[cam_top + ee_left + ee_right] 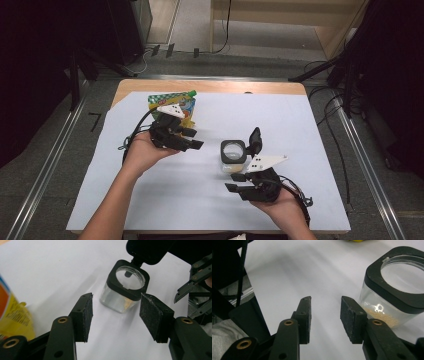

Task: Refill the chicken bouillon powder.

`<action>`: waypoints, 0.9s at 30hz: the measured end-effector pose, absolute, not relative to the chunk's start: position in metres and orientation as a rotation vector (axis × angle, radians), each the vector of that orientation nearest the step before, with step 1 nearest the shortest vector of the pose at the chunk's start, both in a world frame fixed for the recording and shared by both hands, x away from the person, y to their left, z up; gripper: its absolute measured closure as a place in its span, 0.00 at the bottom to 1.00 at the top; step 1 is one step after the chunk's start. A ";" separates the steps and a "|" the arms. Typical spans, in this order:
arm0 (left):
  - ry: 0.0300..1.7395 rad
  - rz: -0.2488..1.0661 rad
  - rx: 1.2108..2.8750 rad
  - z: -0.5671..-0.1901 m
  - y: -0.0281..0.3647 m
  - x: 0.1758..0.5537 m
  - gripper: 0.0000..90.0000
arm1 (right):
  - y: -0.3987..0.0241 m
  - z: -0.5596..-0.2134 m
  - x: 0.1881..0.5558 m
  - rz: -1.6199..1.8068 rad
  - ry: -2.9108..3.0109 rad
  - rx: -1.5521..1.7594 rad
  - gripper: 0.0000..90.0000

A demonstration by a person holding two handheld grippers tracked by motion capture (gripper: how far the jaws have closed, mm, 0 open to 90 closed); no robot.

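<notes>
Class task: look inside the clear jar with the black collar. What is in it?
The jar stands open, lid flipped back. A thin layer of pale crumbs lies at the bottom, seen through the wall; the black collar hides part of it.

We see a small square clear plastic jar with a black collar and flipped-up black lid, standing upright on the white-covered worktop, a little pale powder inside.

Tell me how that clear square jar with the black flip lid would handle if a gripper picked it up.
The jar looks rigid, with smooth clear walls, so it may slip. Nearly empty apart from some pale grains at the bottom, it is probably light. Its open lid stands up at one side and could snag.
</notes>
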State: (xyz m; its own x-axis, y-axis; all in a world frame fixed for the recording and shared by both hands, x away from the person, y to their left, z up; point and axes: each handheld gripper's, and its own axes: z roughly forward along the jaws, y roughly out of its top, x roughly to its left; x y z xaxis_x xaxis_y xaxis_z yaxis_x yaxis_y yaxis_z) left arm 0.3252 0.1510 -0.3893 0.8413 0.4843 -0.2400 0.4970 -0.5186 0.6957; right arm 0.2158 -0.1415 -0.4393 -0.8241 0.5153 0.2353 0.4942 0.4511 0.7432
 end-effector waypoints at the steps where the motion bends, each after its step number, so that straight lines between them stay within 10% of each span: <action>1: 0.720 -0.013 2.197 -0.390 0.155 0.325 0.50 | -0.140 -0.440 0.216 1.347 2.658 0.920 0.69; 27: 0.889 0.122 2.142 -0.389 0.228 0.317 0.51 | -0.097 -0.455 0.222 1.366 2.756 0.799 0.58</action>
State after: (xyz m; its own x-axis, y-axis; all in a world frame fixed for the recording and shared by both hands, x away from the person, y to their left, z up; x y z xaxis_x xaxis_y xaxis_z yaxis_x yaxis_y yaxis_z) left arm 0.3175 0.2280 -0.3890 0.7487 0.6325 -0.1984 0.5561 -0.4365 0.7073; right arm 0.2220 -0.0966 -0.4555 -0.8731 0.4204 0.2470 0.4512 0.5044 0.7362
